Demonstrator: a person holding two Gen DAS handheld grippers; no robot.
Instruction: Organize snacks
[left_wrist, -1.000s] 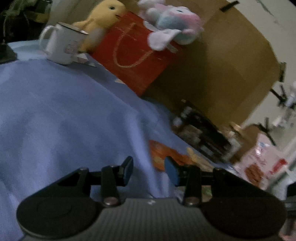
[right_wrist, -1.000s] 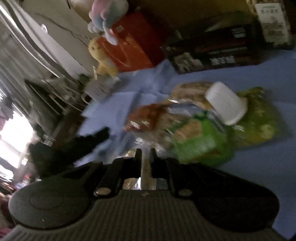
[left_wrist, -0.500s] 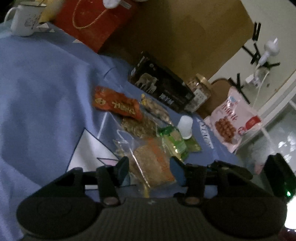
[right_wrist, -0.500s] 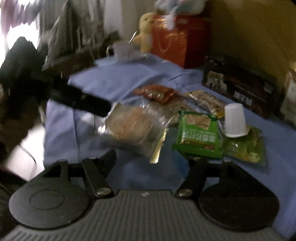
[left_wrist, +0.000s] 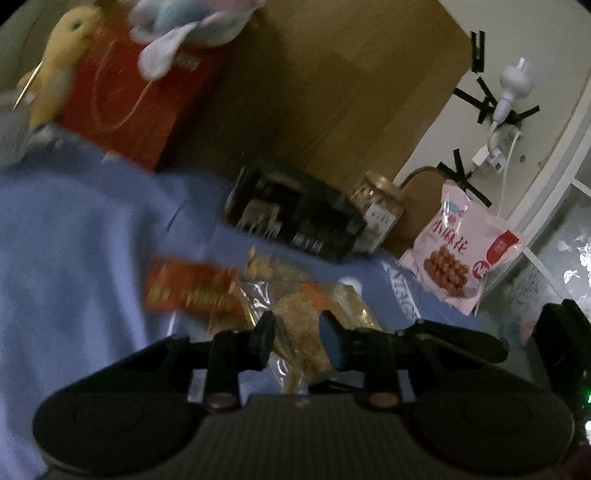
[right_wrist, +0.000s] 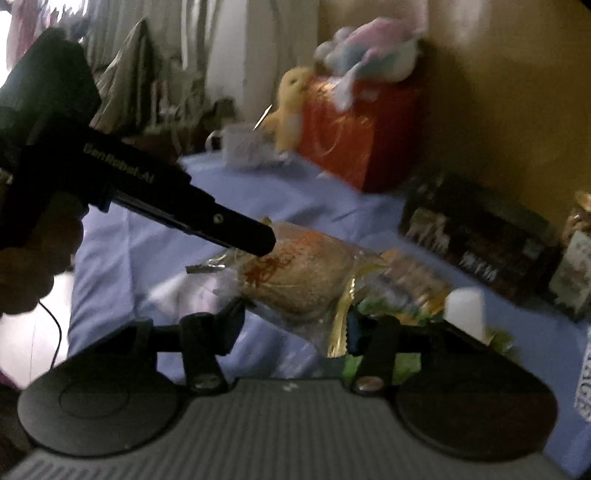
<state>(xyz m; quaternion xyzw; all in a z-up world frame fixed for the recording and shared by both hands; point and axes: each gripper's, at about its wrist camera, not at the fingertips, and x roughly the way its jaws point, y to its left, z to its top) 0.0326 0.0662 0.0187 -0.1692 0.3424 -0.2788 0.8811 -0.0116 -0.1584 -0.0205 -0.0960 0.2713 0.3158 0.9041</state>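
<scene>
A clear packet with a round brown cake (left_wrist: 299, 321) hangs above the blue cloth (left_wrist: 74, 240). It sits between the jaws of my left gripper (left_wrist: 299, 338), which are closing and pressing on it. In the right wrist view the left gripper's fingers (right_wrist: 243, 232) reach in from the left onto the cake packet (right_wrist: 299, 273). My right gripper (right_wrist: 291, 325) is just below the packet. Its jaws are closing, with the packet's lower foil edge between them, untouched. A red snack packet (left_wrist: 188, 288) lies on the cloth behind.
At the back stand a black box (left_wrist: 295, 218), a jar (left_wrist: 380, 206), a pink snack bag (left_wrist: 458, 266) and a red gift bag (left_wrist: 133, 107) with plush toys. Green packets (right_wrist: 388, 306) and a white cup (right_wrist: 465, 306) lie to the right, a mug (right_wrist: 243, 144) far left.
The right gripper, shut on the packet's edge a second ago, has let go. The left gripper swung over to the snack pile, closed on the cake packet and rose with it.
</scene>
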